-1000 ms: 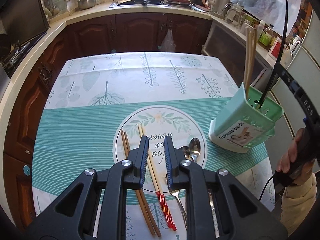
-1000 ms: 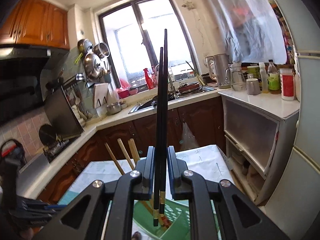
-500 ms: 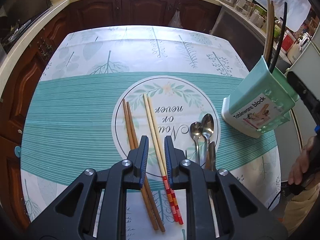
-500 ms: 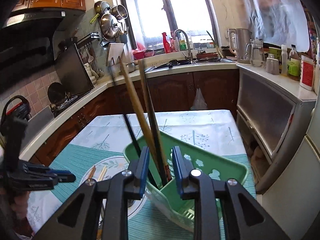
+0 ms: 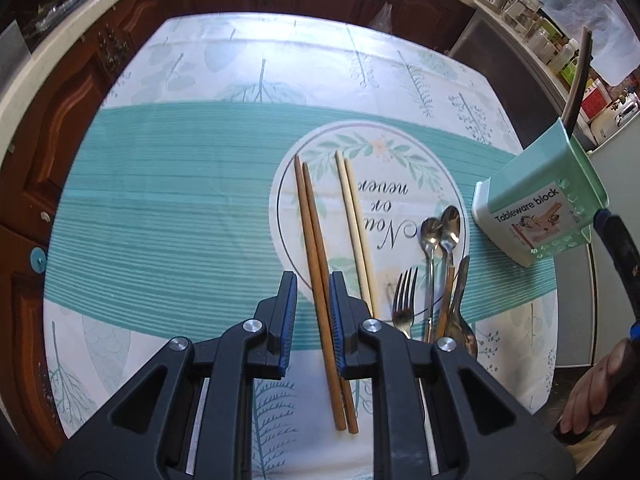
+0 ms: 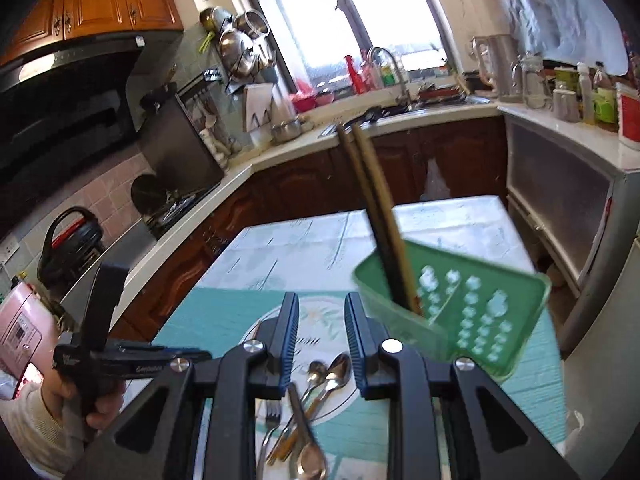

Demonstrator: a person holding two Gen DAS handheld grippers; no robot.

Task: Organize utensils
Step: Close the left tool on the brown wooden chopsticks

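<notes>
A brown chopstick pair (image 5: 318, 264) lies on the tablecloth, running between the fingers of my open left gripper (image 5: 313, 316). A pale chopstick pair (image 5: 354, 216) lies just right of it. Two spoons (image 5: 440, 228), a fork (image 5: 404, 300) and a knife lie further right. The green tableware block (image 5: 536, 208) stands at the right edge and holds dark chopsticks (image 6: 376, 220). My right gripper (image 6: 322, 340) is open and empty, left of the block (image 6: 472, 320) and above the spoons (image 6: 332, 372).
The floral tablecloth (image 5: 180, 200) covers the table. Dark wooden cabinets and a cluttered counter (image 6: 440, 100) ring the room. The left hand-held gripper (image 6: 120, 356) shows in the right wrist view.
My left gripper moved left and down, from over the pale pair to straddling the brown pair. My right gripper let go of the black chopsticks into the block, opened and drew back left.
</notes>
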